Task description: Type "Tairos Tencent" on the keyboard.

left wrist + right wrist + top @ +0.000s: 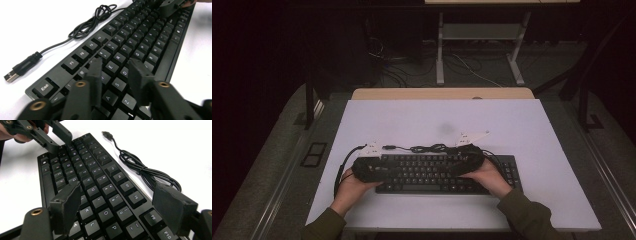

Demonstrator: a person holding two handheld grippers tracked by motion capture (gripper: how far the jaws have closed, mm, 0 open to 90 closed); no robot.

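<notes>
A black keyboard (432,172) lies near the front of the white table (412,120). Its cable (427,148) is bunched loosely behind it and ends in a free USB plug (11,75). My left gripper (374,167) hangs over the keyboard's left end. In the left gripper view its jaws (116,66) stand a narrow gap apart just above the letter keys (140,37), with nothing between them. My right gripper (462,160) hangs over the right half. Its jaws (117,187) are spread wide above the keys (95,177) and hold nothing.
A wooden strip (442,93) runs along the table's far edge. Beyond it stand a desk frame (482,45) and floor cables (397,75). Bare tabletop lies behind the cable and on both sides of the keyboard.
</notes>
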